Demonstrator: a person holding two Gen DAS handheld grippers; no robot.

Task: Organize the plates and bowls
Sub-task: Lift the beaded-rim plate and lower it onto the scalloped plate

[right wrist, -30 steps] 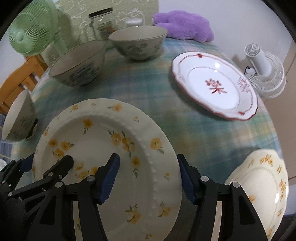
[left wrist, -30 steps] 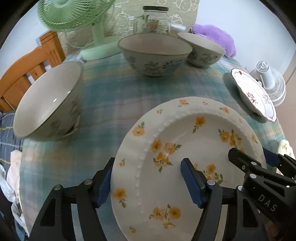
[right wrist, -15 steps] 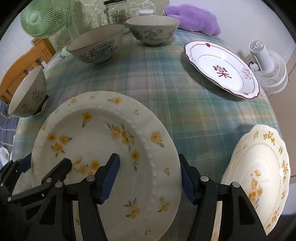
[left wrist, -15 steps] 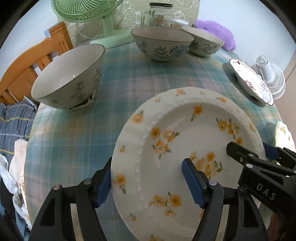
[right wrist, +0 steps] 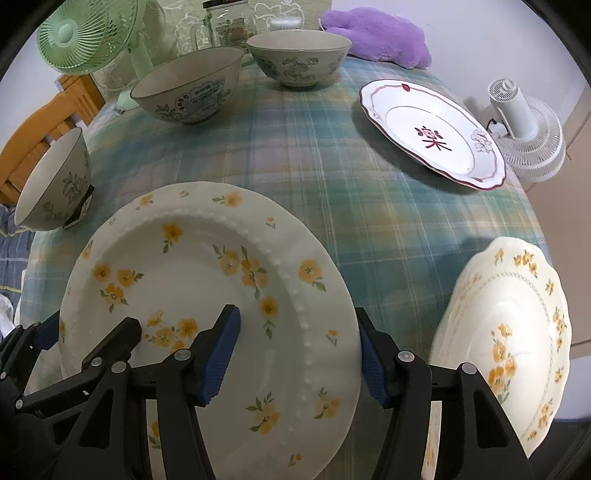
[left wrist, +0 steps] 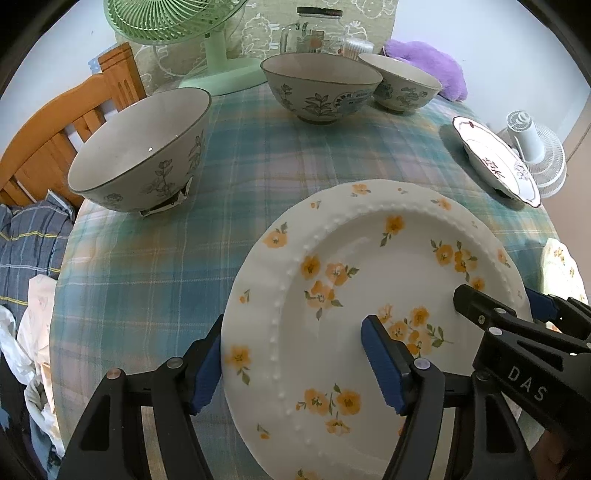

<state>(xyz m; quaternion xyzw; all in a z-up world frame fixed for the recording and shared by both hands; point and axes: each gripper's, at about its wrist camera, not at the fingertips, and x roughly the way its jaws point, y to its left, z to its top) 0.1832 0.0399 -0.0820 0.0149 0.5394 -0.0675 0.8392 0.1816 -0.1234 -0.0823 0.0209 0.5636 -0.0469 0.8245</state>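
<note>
A white plate with yellow flowers (left wrist: 369, 258) (right wrist: 207, 266) sits between both grippers at the near side of the plaid table (left wrist: 258, 155). My left gripper (left wrist: 293, 332) (right wrist: 88, 328) straddles its left rim, one blue pad at the outer edge and one over the well. On the right rim, my right gripper (right wrist: 295, 317) (left wrist: 496, 295) stands the same way. Both pairs of jaws are closing slightly on the rim. Three grey floral bowls stand apart: one at the left (left wrist: 147, 155), two at the back (left wrist: 321, 85) (left wrist: 402, 85).
A red-trimmed plate (right wrist: 432, 133) lies at the right, a cream scalloped flowered plate (right wrist: 509, 332) at the near right edge. A green fan (left wrist: 173, 22), glass jar (left wrist: 317, 33) and purple plush (right wrist: 376, 37) line the back. White fan (right wrist: 524, 125) right, wooden chair (left wrist: 55, 133) left.
Both grippers drew back toward the near table edge with the flowered plate staying between them. The bowls now look farther off, and the cream plate has come fully into the right wrist view.
</note>
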